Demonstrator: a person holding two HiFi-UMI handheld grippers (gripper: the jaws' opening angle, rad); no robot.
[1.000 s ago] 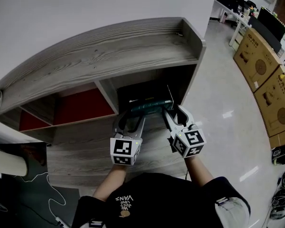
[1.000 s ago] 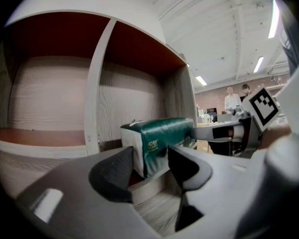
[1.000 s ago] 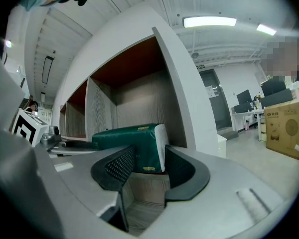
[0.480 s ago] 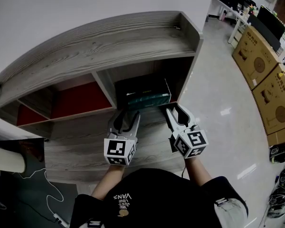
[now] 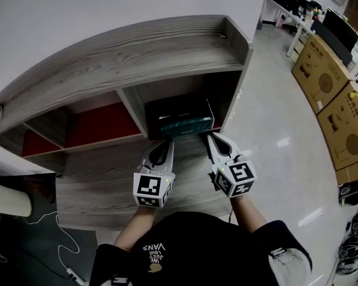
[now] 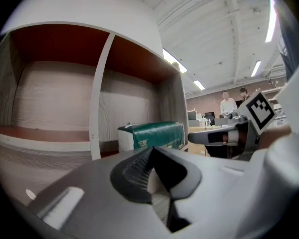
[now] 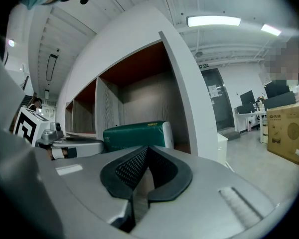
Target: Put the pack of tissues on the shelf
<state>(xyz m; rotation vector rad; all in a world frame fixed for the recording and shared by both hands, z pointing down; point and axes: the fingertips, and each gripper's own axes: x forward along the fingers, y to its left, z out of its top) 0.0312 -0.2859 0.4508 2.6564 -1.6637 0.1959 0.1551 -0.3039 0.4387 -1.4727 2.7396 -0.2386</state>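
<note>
The grey wood-grain shelf has red-backed bays, and in its rightmost compartment lies the pack of tissues: a dark green wrapper with white ends (flat, long side facing out). Just in front of it, the left gripper and right gripper have just been closing. Both are now clenched on nothing, apart from the pack.

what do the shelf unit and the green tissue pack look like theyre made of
Shelf unit: looks like wood-grain laminate board, matt grey, judging by the even streaky grain; solid wood can't be ruled out.
Tissue pack: probably soft plastic film, green with a white end, given its faint sheen and rounded edges.
</note>
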